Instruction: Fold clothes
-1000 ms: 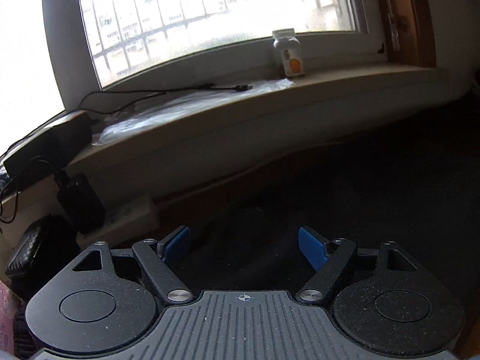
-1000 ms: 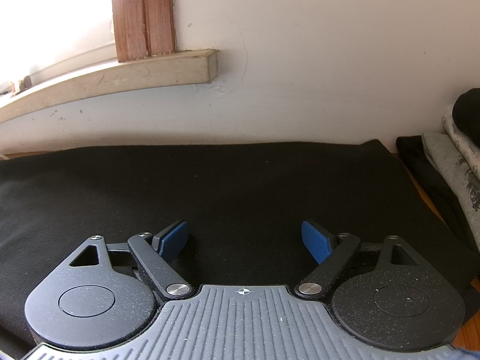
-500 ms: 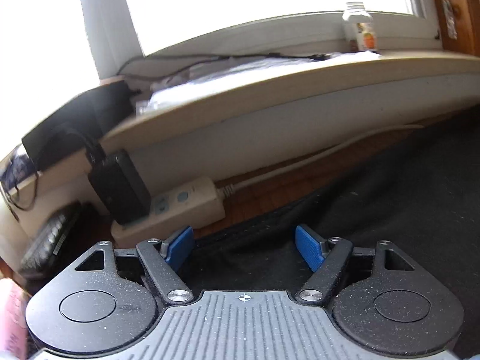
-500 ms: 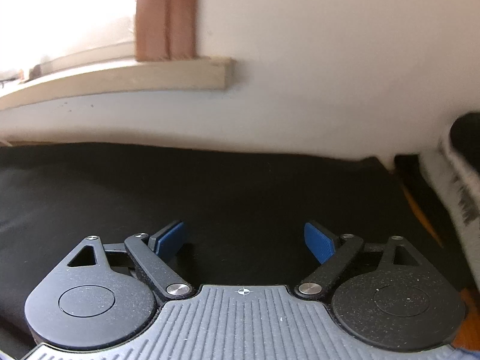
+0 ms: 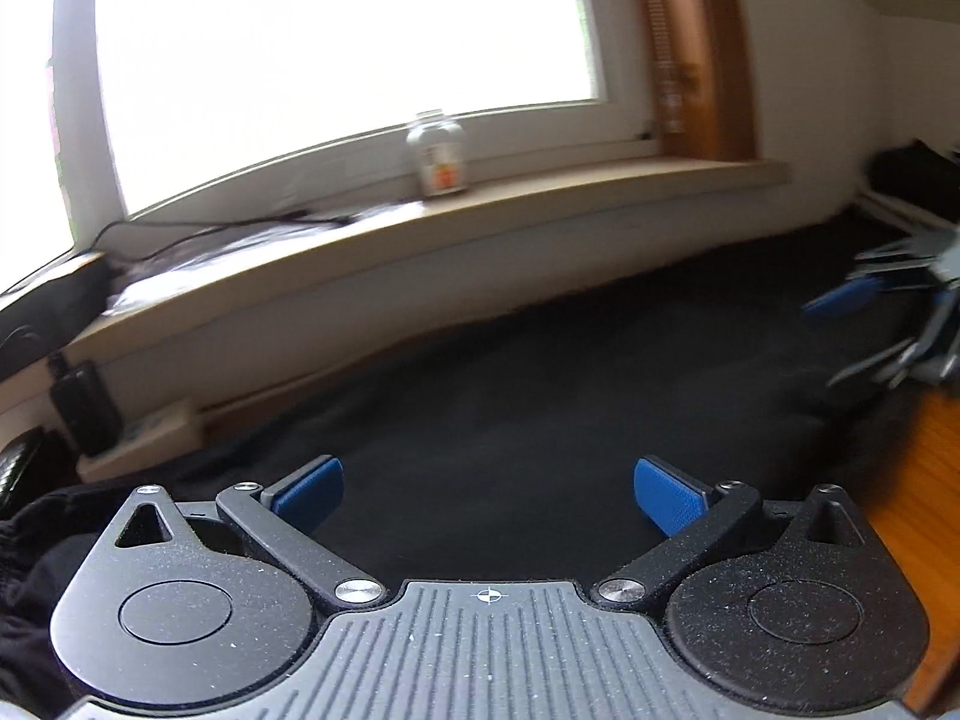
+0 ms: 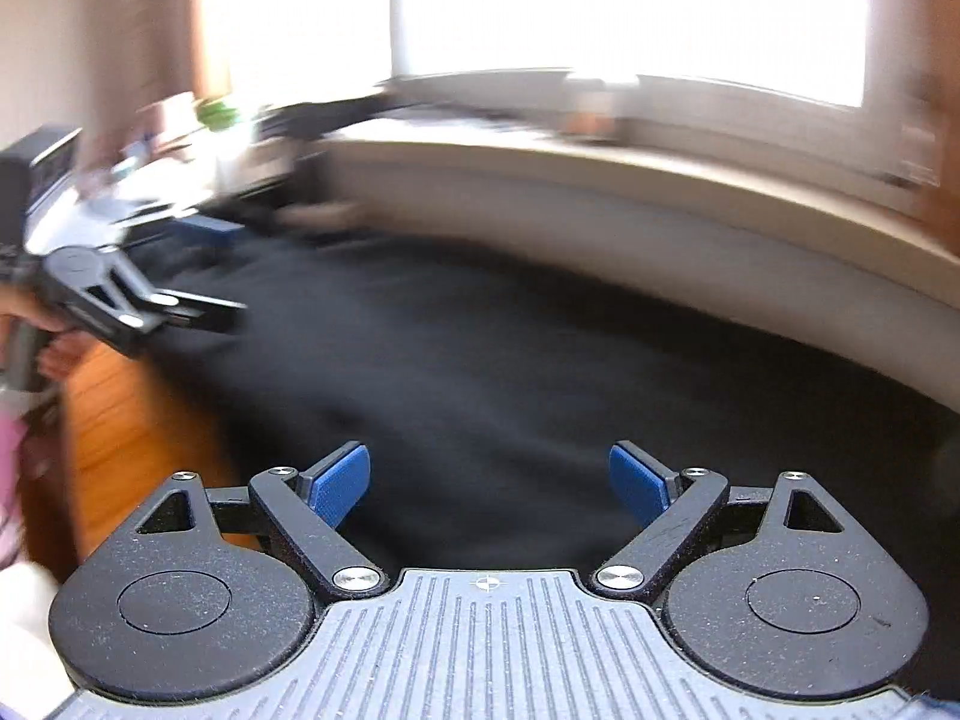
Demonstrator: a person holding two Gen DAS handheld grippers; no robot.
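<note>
The black garment (image 5: 540,396) lies spread flat and unfolded, with left gripper (image 5: 489,489) and right gripper (image 6: 489,480) both spread apart, holding nothing, so folding looks barely begun

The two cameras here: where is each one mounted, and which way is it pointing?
Left wrist: sits on the left tongs, open, facing the windowsill and bottle across the black garment; right tongs blurred at its right edge.
Right wrist: sits on the right tongs, open, facing left across the garment; left tongs and the person's hand show at left.
Shared: garment, windowsill, wooden table, each other's tongs.
</note>
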